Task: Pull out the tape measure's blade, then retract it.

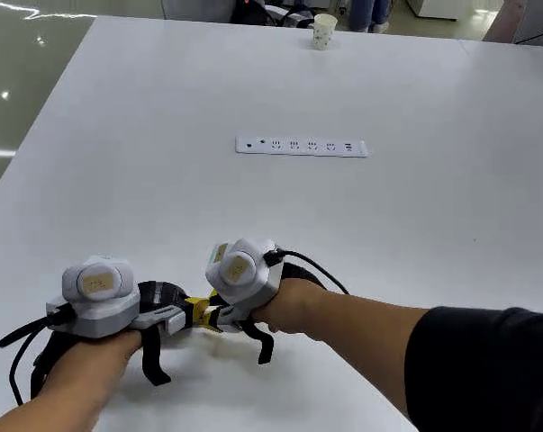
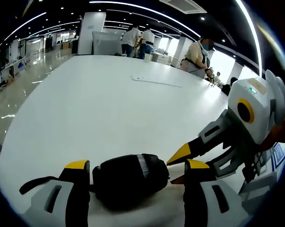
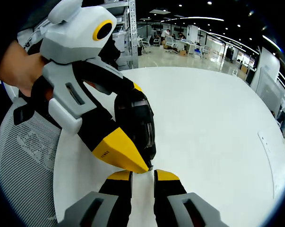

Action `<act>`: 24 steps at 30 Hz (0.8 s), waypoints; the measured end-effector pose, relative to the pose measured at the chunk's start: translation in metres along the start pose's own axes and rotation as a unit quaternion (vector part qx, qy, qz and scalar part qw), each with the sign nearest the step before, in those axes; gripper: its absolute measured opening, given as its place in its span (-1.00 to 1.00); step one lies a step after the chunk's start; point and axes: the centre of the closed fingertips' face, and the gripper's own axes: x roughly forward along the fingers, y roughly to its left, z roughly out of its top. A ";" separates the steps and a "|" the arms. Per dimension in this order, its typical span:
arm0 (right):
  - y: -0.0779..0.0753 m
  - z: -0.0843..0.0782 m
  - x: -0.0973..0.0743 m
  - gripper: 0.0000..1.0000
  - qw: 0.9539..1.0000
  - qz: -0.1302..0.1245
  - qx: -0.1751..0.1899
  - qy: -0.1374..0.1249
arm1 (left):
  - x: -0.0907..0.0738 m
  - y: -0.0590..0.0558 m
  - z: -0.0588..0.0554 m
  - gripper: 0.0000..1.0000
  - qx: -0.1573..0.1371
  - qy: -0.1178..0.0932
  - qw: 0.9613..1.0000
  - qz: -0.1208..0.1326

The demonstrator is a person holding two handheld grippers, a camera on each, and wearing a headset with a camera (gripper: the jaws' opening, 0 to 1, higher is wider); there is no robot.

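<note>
The tape measure (image 1: 166, 297), a black rounded case, is lying on the white workbench (image 1: 253, 207) at the lower left of the head view, between the two grippers. At the bottom centre of the left gripper view, the left gripper (image 2: 137, 164) is straddling the case. One jaw is resting against it and a sliver of gap is showing at the other, so whether it is truly clamping cannot be told. The right gripper (image 3: 142, 176) is nosing up to the case's end with its jaws drawn almost together. Whether they are pinching the blade's end hook cannot be told. The case is looking hard, smooth and compact, so it is likely to twist or slide unless squeezed across its flat sides. The blade should be thin, springy steel that snaps back, making the end hook the place to grip, squarely and firmly.
</note>
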 end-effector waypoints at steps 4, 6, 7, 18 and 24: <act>-0.001 -0.006 -0.012 -0.72 1.000 -0.010 0.003 -0.009 | -0.001 -0.006 0.005 0.70 0.002 -0.005 1.000 -0.018; -0.001 -0.011 -0.020 -0.70 1.000 -0.015 0.012 -0.012 | -0.001 -0.014 0.004 0.86 0.017 -0.004 0.999 -0.039; 0.000 -0.014 -0.023 -0.69 1.000 -0.016 0.013 -0.014 | -0.003 -0.015 0.004 0.90 0.028 -0.005 0.999 -0.041; -0.003 -0.032 -0.062 -0.65 0.997 -0.047 0.040 -0.046 | -0.015 -0.023 -0.001 0.98 0.080 0.009 0.992 -0.096; -0.002 -0.047 -0.091 -0.56 0.993 -0.070 0.062 -0.070 | -0.025 -0.021 -0.009 0.98 0.132 0.015 0.985 -0.106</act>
